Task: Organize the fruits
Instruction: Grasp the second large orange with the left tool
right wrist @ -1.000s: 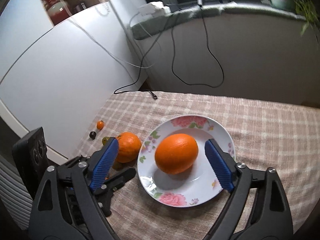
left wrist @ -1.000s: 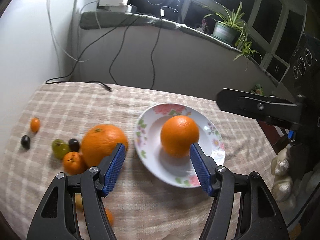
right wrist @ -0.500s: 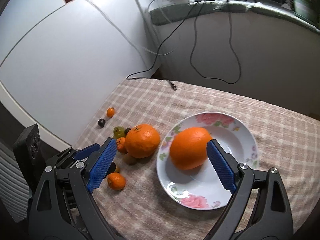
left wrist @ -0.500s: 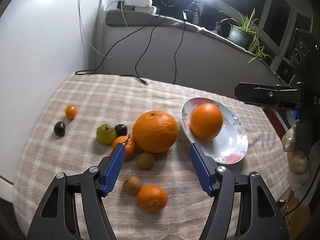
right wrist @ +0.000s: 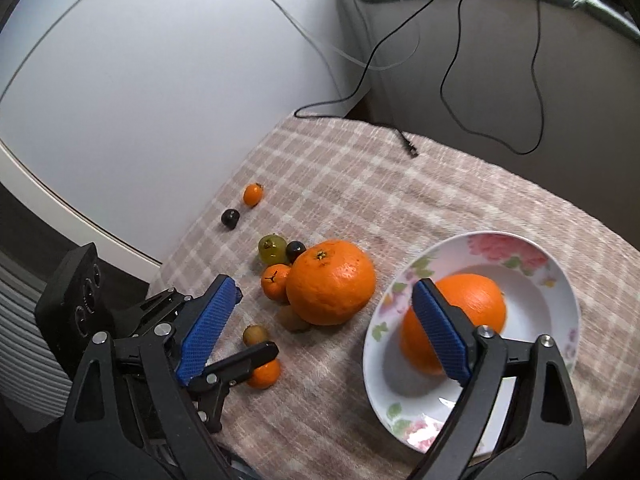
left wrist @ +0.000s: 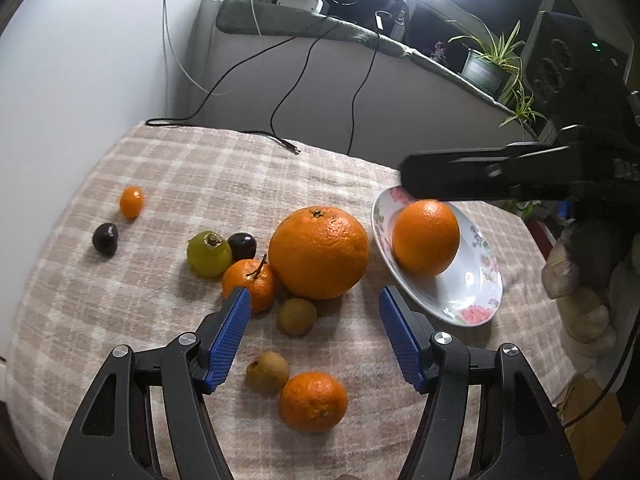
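Note:
A large orange lies on the checked cloth beside a flowered plate that holds a second orange. Around it lie a mandarin, a green fruit, a dark fruit, two small brown fruits and another mandarin. My left gripper hovers open just short of the large orange, holding nothing. My right gripper hangs above the cloth, its jaws closing on nothing, the large orange beyond the gap.
A small orange fruit and a dark one lie apart at the far left. A black cable end rests on the cloth's far edge. A white wall bounds the left; a ledge with a potted plant runs behind.
Both grippers have swung left from the plate towards the loose fruit. The large orange now sits between each pair of fingertips in view, and the right jaws have narrowed slightly.

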{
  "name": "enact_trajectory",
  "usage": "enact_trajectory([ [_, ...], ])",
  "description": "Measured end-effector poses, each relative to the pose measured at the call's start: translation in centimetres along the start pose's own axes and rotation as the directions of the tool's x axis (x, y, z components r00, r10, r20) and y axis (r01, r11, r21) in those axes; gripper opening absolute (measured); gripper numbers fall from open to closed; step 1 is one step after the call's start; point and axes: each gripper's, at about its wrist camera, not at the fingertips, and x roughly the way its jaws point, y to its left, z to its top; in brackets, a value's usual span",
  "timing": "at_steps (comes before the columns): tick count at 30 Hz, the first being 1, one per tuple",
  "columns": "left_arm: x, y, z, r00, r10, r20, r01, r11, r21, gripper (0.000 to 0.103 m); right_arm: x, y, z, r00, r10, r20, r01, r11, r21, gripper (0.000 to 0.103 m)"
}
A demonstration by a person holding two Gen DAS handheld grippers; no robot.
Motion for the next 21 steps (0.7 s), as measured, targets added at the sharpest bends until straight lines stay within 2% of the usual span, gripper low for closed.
enact_trajectory([
  [8,1.5,-0.5,0.5,0.999,-0.027,-0.021,0.027,1.0,0.011,0.056,3.5,-0.2,1.0,0.996,0.003,-0.086,-0.005,1.0,-0.022,0.077],
  [21,3.4,-0.8,1.2,0.999,-0.011,-0.048,0.013,1.0,0.022,0.055,6.6,-0.2,2.1,0.99,-0.015,-0.143,0.008,0.999,-0.05,0.076],
])
